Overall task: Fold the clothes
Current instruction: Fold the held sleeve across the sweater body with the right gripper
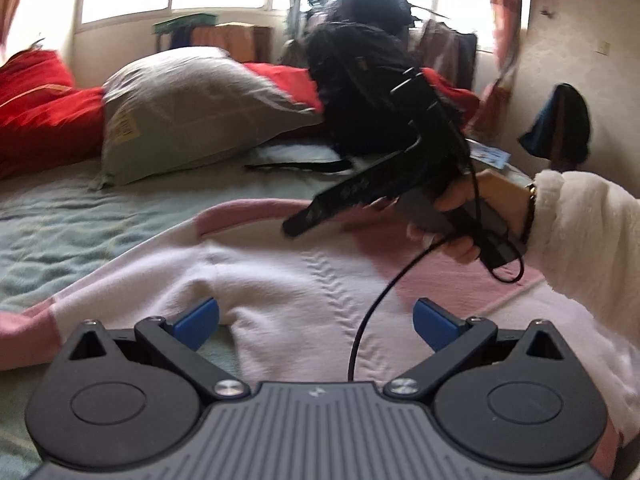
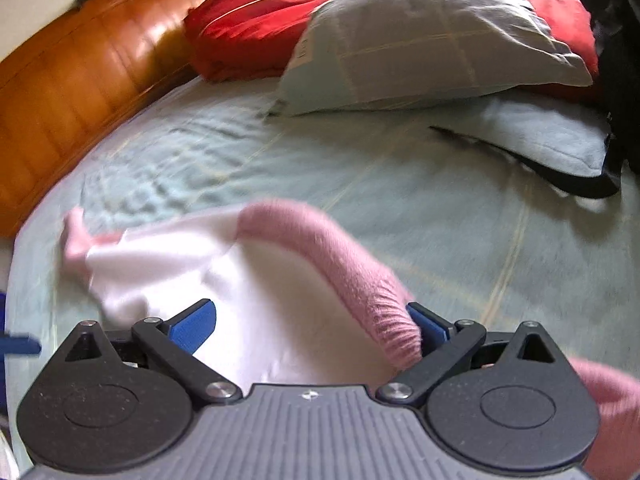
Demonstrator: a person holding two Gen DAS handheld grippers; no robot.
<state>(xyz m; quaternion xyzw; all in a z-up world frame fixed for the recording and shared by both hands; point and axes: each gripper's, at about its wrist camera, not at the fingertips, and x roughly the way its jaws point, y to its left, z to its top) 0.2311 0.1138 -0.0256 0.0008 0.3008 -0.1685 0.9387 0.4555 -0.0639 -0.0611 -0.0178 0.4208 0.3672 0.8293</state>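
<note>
A white knit sweater with pink trim (image 1: 288, 280) lies spread on the pale green bed (image 1: 80, 216). My left gripper (image 1: 316, 320) is open, its blue pads just above the white fabric. In the left wrist view my right gripper (image 1: 296, 224) is held in a hand over the sweater's pink band. In the right wrist view the right gripper (image 2: 312, 328) is open, and the sweater (image 2: 224, 280) lies between its pads. Its pink ribbed edge (image 2: 360, 280) rests against the right blue pad (image 2: 430, 326).
A grey pillow (image 1: 192, 108) and red pillows (image 1: 40, 104) lie at the head of the bed, with a dark bag (image 1: 368, 80) and its strap (image 2: 540, 164) nearby. A wooden headboard (image 2: 68, 80) runs along the left. A black cable (image 1: 380, 304) hangs over the sweater.
</note>
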